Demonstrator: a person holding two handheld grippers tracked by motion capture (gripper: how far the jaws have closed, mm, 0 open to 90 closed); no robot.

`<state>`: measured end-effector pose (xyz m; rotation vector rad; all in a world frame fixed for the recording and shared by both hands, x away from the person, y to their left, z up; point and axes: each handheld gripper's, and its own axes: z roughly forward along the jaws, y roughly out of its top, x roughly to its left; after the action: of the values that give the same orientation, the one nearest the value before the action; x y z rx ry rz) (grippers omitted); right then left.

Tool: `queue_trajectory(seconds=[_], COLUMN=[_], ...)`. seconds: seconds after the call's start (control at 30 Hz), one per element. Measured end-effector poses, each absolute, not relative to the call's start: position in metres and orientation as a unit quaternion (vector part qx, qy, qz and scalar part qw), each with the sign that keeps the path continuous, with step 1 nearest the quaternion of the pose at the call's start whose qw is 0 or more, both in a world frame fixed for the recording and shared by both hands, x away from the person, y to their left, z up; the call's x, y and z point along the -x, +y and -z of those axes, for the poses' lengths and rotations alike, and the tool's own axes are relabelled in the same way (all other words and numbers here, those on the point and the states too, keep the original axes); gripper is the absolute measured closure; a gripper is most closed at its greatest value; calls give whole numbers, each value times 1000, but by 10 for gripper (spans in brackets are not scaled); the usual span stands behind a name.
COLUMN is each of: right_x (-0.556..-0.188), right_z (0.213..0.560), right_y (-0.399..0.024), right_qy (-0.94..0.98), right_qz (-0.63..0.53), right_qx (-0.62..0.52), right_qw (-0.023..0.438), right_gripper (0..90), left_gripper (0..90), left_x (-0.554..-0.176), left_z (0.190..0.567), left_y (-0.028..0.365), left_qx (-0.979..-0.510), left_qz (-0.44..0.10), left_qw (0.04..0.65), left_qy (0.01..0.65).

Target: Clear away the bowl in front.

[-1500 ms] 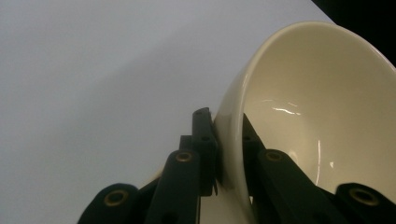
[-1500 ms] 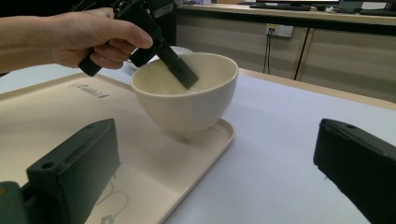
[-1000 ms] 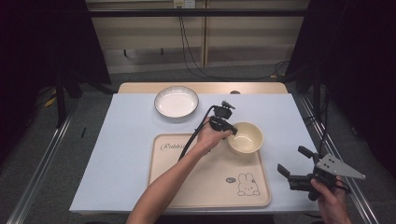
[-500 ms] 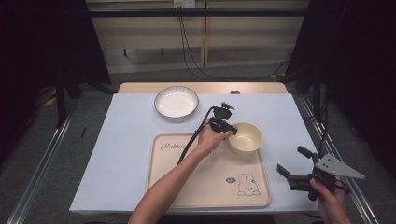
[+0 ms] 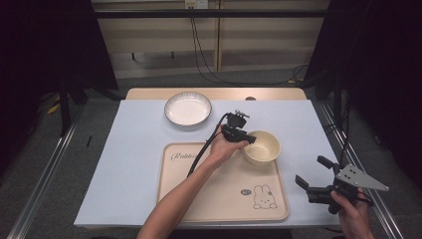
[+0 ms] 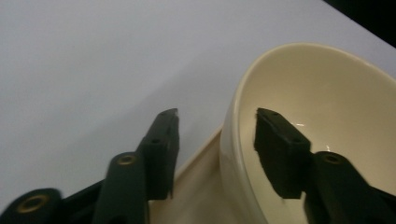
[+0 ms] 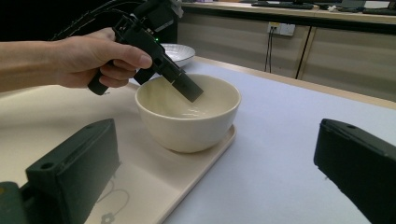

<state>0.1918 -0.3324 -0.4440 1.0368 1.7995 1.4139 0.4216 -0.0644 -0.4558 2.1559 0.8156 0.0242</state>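
The left gripper [image 5: 245, 139] has just been opening; its jaws now straddle the bowl's [image 5: 262, 147] rim, one inside, one outside, pads clear. The bowl sits on the tray's [image 5: 219, 199] far corner, apparently placed; withdrawing remains. The right gripper [image 5: 314, 176] waits apart, jaws wide, empty.

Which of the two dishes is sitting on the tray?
The deep cream bowl, on the tray's far right corner; the shallow white dish rests on the cloth beyond.
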Motion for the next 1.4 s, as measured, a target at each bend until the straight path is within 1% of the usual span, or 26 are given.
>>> queue_trajectory(seconds=[0.03,0.1,0.13,0.2,0.3,0.4,0.67,0.93,1.0,1.07,1.2,1.4], right_x=[-192,-192,-192,-192,-192,-192,-193,-193,-193,-193,-193,-193], right_z=[444,444,444,444,444,444,444,444,444,444,444,444], right_y=[-332,-332,-333,-333,-333,-332,-333,-333,-333,-333,-333,-332], right_qy=[681,681,683,683,680,682,680,681,680,680,680,680], right_qz=[-535,-533,-533,-532,-535,-534,-533,-531,-532,-531,-531,-532], right_qx=[-393,-392,-391,-391,-393,-393,-394,-395,-395,-395,-397,-396], right_qw=[310,313,312,312,311,310,312,315,313,315,313,314], right_gripper=[0,0,0,0,0,0,0,0,0,0,0,0], left_gripper=[432,272,248,233,104,43,39,36,32,27,25,24], left_x=[-421,-420,-419,-419,-418,-416,-405,-395,-391,-389,-385,-380], left_z=[455,453,452,449,445,442,433,427,424,422,417,412], left_y=[-64,-63,-62,-58,-50,-43,-19,3,11,15,31,43], left_qx=[-854,-848,-845,-843,-834,-829,-829,-811,-804,-800,-790,-787], left_qz=[-22,-32,-45,-52,-66,-67,-85,-104,-128,-137,-144,-152], left_qw=[408,410,407,410,421,434,446,468,470,469,479,485], left_qy=[323,334,343,345,350,346,327,335,342,348,355,351])
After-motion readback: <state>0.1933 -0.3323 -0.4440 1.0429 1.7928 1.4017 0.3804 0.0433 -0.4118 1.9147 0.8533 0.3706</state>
